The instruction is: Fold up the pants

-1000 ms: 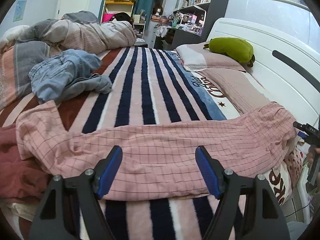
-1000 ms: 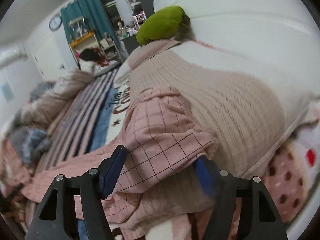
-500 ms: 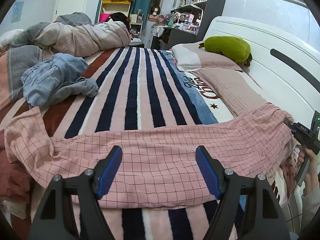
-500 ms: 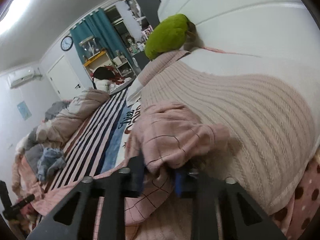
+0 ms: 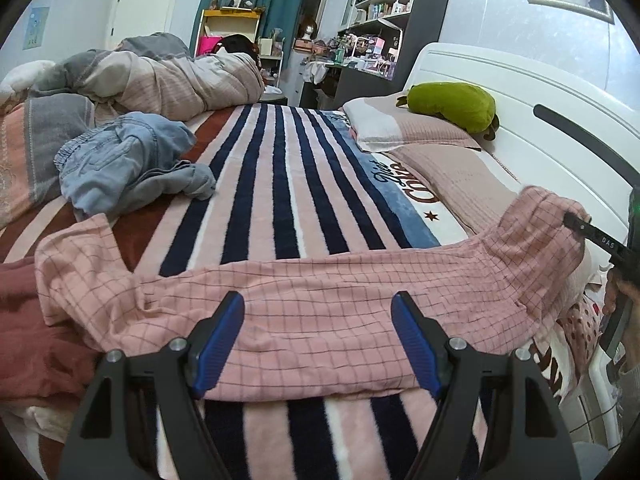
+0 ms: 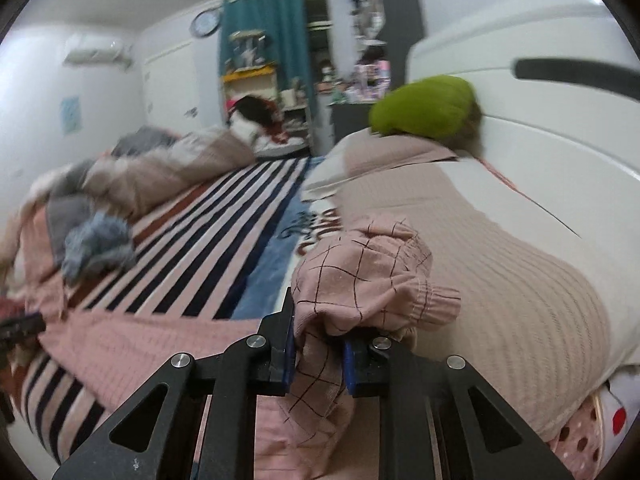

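The pink checked pants (image 5: 320,312) lie stretched across the striped bed (image 5: 280,184). The left hand-held gripper (image 5: 318,340) hangs over their middle, fingers spread wide. The right hand-held gripper (image 6: 319,354) pinches the bunched waistband at 3 o'clock, against the pillow (image 6: 500,264). Crumpled jeans (image 5: 128,160) sit at 10 o'clock.

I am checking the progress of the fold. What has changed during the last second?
The right claw, open around the pink checked pants a second ago, closed on their end beside the pillow and lifted it a little. The left claw stayed open over the middle of the pants; the jeans did not move.
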A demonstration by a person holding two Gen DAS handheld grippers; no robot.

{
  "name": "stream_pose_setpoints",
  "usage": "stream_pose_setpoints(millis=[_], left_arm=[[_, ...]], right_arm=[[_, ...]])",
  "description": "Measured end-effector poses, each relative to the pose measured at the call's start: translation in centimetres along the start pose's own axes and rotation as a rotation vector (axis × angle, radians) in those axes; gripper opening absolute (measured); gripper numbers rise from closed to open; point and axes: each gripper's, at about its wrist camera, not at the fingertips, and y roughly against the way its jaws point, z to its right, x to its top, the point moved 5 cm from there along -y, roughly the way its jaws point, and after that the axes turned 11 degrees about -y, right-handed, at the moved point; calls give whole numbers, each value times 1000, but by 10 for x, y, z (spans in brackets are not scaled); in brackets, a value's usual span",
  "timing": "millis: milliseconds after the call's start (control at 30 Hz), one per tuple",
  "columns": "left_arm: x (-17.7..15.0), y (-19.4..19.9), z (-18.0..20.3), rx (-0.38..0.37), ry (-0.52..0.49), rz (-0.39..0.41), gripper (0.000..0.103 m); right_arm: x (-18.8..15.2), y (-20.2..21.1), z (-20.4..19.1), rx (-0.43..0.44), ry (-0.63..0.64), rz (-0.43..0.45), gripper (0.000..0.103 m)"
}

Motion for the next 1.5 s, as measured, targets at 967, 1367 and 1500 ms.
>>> stream_pose_setpoints(millis=[967,1367,1500], left_arm=[[-11,-7,18,-108,-25,-19,72],[-16,-13,-5,-9,-6,-39,72],[-17,-16,-13,5,-1,-42,72]], right_arm=[[-94,-75,-57,137,-182,-351,62],[-80,-86,-104,108,-32,-287,10],[-85,-83,-136,167,33,-304,9]])
